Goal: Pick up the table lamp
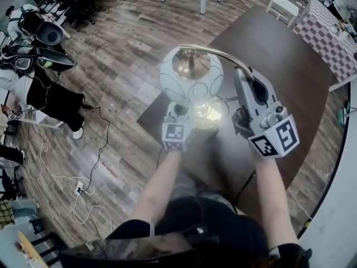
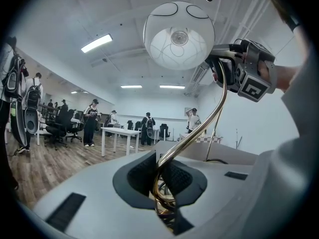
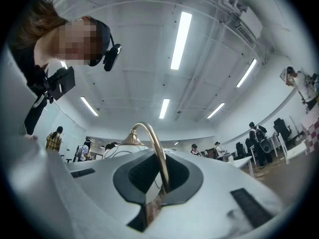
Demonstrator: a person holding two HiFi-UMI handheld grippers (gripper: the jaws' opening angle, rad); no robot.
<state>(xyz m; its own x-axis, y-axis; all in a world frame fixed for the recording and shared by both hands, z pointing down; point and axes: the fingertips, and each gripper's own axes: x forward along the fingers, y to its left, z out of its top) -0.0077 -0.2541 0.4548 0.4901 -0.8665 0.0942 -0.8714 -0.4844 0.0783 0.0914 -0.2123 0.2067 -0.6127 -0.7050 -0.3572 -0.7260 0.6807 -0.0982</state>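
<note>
The left claw (image 2: pixel 167 195) is clamped on the low coil of the brass stem (image 2: pixel 212 116) of the table lamp (image 1: pixel 192 74), and the right claw (image 3: pixel 158 183) is shut on the same stem higher up its arch; the white globe shade (image 2: pixel 178 34) hangs above and ahead of the left claw, just beside the right one, over the dark table (image 1: pixel 290 66). The likely trouble is the thin, smooth tube twisting in either grip under the heavy shade; uneven pulls from the two claws could bend it.

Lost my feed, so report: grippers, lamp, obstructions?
Left gripper shut on stem, low. Right gripper shut on stem, higher. Lamp upright over table. Nothing in the way.
</note>
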